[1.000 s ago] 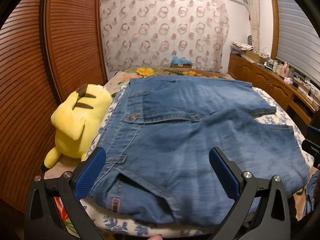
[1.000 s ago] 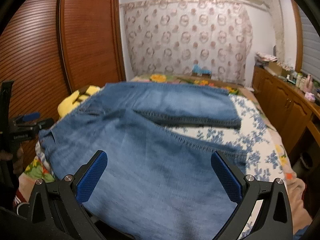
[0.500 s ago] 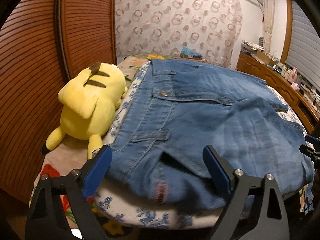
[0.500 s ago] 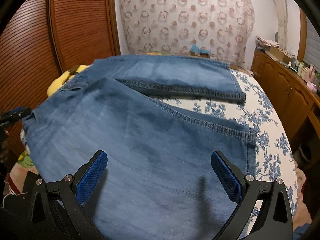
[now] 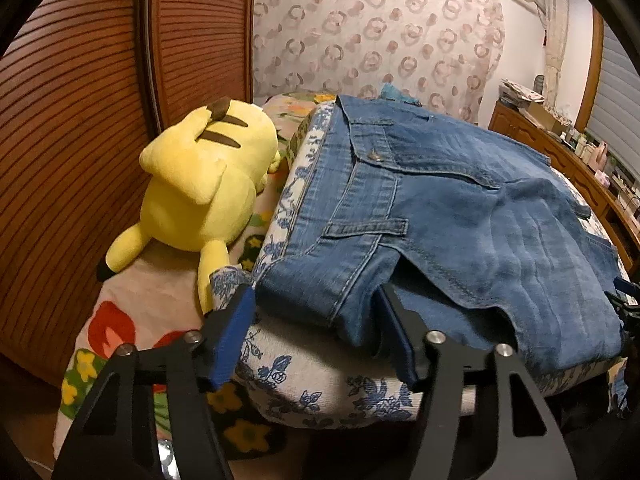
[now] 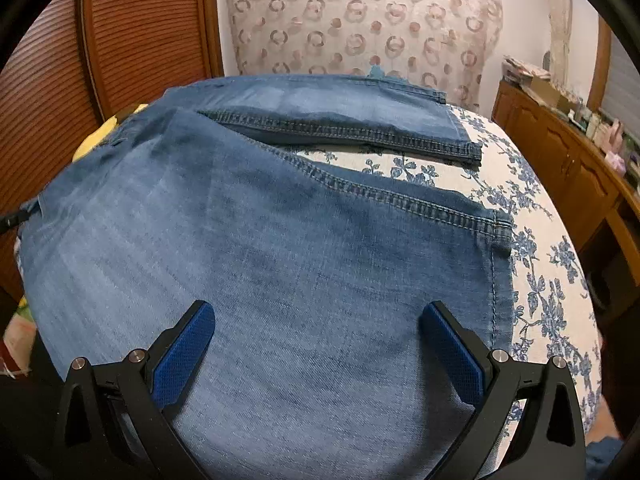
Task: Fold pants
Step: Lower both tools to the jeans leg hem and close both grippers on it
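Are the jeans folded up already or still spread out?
Spread out. The jeans lie flat across the bed, both legs side by side with flowered sheet showing between them.

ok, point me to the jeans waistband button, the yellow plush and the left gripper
waistband button [image 5: 374, 155], left wrist view, on the metal stud.
yellow plush [image 5: 200, 196], left wrist view, on its back.
left gripper [image 5: 316, 338], left wrist view, midway between closing fingertips, denim corner between.

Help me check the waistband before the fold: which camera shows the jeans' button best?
The left wrist view. There the button sits in plain sight on the waistband of the jeans, beside the yellow plush toy. The right wrist view shows only the legs and hems; the waistband end is at its far left edge and no button is visible.
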`<state>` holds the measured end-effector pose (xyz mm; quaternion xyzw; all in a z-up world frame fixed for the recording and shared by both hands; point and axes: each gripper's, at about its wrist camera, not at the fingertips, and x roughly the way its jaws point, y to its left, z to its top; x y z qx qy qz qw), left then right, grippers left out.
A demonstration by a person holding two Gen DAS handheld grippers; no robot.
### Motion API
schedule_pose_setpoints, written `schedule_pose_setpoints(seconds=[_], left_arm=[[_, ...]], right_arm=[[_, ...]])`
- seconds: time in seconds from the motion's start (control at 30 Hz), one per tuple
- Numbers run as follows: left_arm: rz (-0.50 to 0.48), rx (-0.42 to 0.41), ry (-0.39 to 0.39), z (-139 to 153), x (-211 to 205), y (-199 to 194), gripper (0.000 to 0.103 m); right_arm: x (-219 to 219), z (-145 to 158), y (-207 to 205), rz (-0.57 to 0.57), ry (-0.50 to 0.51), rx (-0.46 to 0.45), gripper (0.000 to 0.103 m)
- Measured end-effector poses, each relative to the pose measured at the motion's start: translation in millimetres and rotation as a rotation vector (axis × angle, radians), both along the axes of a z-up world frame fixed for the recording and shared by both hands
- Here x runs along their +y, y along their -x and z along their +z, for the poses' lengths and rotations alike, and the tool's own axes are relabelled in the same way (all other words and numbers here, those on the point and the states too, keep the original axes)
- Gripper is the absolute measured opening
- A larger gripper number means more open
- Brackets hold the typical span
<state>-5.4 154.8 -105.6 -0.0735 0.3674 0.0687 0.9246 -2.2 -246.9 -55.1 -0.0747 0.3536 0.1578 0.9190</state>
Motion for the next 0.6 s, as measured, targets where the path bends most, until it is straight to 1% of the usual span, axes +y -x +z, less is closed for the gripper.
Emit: schedule_pose_setpoints(seconds=[0.07, 0.23, 0.3, 0.33, 0.4, 0.47, 0.6], left_arm=[[-0.002, 0.005, 0.012, -3, 2, -1, 0.057], [0.002, 0.004, 0.012, -7, 1, -1, 0.055], [-0.003, 0.002, 0.019, -8, 0, -1, 0.049], [-0.007, -0.004, 0.027, -8, 0, -1, 0.047], [-0.015, -0.014, 0.042, -8, -1, 1, 0.038], [-0.018, -0.02, 0.058, -8, -1, 2, 0.035], [-0.025, -0.052, 0.067, 0, -4, 5, 0.022]], right_arm=[[2, 2, 3, 0.001, -0.002, -0.002, 0.103], [1, 0, 7, 0.006, -0.006, -0.01, 0.103], [1, -2, 11, 0.005, -0.005, -0.011, 0.103], [-1, -2, 6, 0.005, -0.005, -0.01, 0.103], [-1, -1, 5, 0.009, -0.002, -0.007, 0.103], [-3, -1, -1, 0.01, -0.003, -0.005, 0.103], [-5, 0, -8, 0.016, -0.002, -0.001, 0.103]])
